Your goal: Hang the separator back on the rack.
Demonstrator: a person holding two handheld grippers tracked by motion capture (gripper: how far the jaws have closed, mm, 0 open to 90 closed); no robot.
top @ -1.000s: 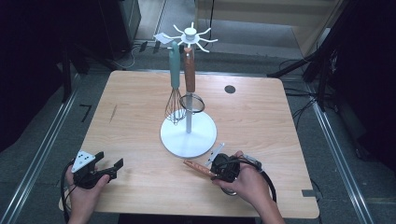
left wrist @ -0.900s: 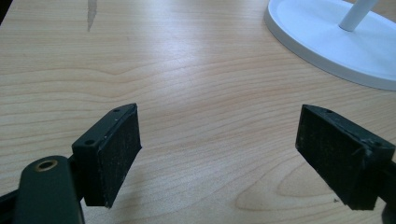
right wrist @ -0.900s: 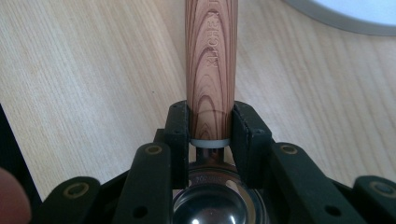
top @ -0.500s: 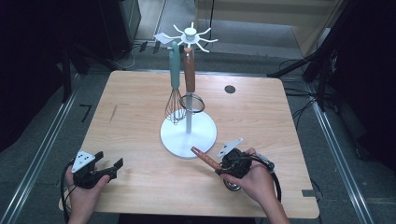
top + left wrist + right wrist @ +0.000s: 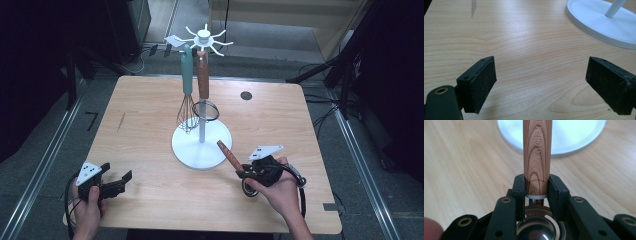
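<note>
Even overhead light brightens my pale wooden table (image 5: 150,125); its surroundings stay dark. My right gripper's (image 5: 536,187) view blurs the round white stand base (image 5: 574,137), glaring softly.

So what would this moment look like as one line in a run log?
right gripper: shut on wooden-handled utensil, lifted near white rack base | left gripper: open, idle over table

Your high view looks forward and down over the whole table (image 5: 150,125) from your side, while both gripper cams sit low and v. close, facing along their jaws toward the stand base (image 5: 599,27), which all three views share (image 5: 200,150) (image 5: 574,142).
</note>
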